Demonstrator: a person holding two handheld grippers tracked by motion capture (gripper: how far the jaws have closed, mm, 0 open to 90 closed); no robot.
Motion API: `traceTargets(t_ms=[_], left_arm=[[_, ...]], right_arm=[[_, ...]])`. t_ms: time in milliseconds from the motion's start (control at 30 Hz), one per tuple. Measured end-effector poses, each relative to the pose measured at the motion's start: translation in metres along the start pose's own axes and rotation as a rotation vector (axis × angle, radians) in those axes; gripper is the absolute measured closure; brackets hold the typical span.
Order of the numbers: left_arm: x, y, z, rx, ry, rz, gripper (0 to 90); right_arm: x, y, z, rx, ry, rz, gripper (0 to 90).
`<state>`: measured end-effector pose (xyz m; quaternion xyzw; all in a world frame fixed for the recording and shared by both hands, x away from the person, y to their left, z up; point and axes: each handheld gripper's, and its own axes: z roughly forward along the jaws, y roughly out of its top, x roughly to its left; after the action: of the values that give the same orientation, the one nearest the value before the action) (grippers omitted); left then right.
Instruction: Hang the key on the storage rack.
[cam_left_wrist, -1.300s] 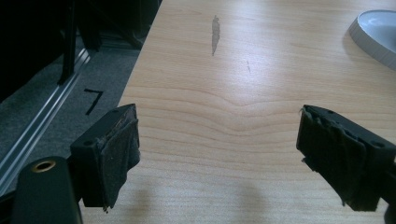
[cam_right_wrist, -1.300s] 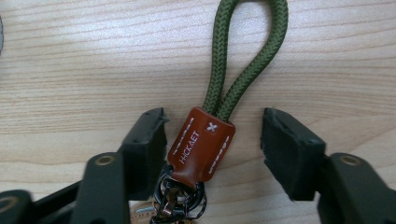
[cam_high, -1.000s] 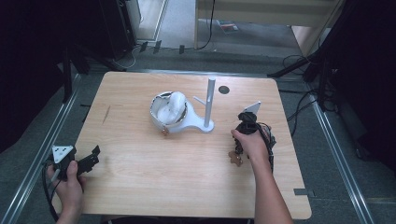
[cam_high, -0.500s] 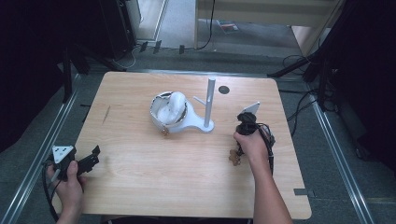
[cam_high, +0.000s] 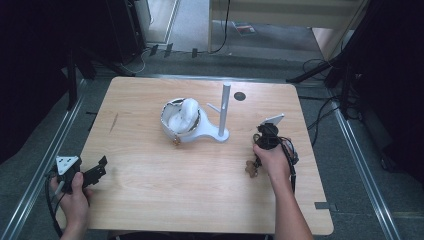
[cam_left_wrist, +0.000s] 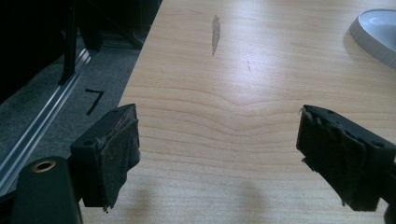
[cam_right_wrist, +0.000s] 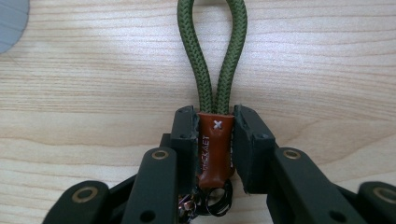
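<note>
1. Two grippers work at a pale wooden table (cam_high: 150, 200) seen from above, with dark floor and metal rails around it.
2. At about 4 o'clock on the tabletop, the right gripper (cam_right_wrist: 214, 140) points down at the wood. Its jaws have just been closing and now clench the brown leather tab of a key strap (cam_right_wrist: 214, 149).
3. From the tab, a loop of green braided cord (cam_right_wrist: 211, 51) runs away from the jaws and lies flat on the wood, while a dark metal ring (cam_right_wrist: 217, 203) hangs at the tab's near end.
4. In the high view the key strap (cam_high: 251, 170) sits just beside the right hand (cam_high: 272, 160), near the table's right edge, with bare wood toward 6 o'clock.
5. At 8 o'clock, by the table's left edge, the left gripper (cam_left_wrist: 219, 154) hovers with its jaws wide apart and nothing between them. Bare wood lies ahead of it.
6. Near the centre stands a white stand (cam_high: 223, 112) with an upright post and a side peg on a round base. A white headset (cam_high: 181, 117) rests on that base, well apart from both grippers.
7. One small dark disc (cam_high: 240, 96) lies at 12 o'clock behind the post.
</note>
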<state>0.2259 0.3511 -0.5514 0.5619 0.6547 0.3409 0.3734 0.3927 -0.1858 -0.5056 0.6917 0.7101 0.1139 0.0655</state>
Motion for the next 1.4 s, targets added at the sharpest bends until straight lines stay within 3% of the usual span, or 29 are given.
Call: traceTargets(t_ms=[233, 367, 400, 700, 1100, 1400], left_arm=[[0.000, 0.000, 0.000, 0.000, 0.001, 0.003, 13.9], [0.000, 0.000, 0.000, -0.001, 0.001, 0.003, 13.9], [0.000, 0.000, 0.000, -0.001, 0.001, 0.003, 13.9], [0.000, 0.000, 0.000, -0.002, 0.001, -0.001, 13.9], [0.000, 0.000, 0.000, -0.002, 0.000, -0.001, 13.9], [0.000, 0.000, 0.000, -0.002, 0.001, -0.001, 13.8]], right_arm=[[-0.004, -0.013, -0.006, -0.121, 0.034, 0.008, 72.1], [-0.005, -0.020, -0.018, -0.221, 0.053, 0.015, 72.1], [-0.005, -0.020, -0.018, -0.221, 0.053, 0.015, 72.1], [-0.001, -0.032, -0.038, -0.384, 0.071, 0.011, 72.1], [0.009, -0.041, -0.062, -0.565, 0.080, -0.015, 72.1], [0.017, -0.047, -0.078, -0.657, 0.087, -0.041, 72.0]])
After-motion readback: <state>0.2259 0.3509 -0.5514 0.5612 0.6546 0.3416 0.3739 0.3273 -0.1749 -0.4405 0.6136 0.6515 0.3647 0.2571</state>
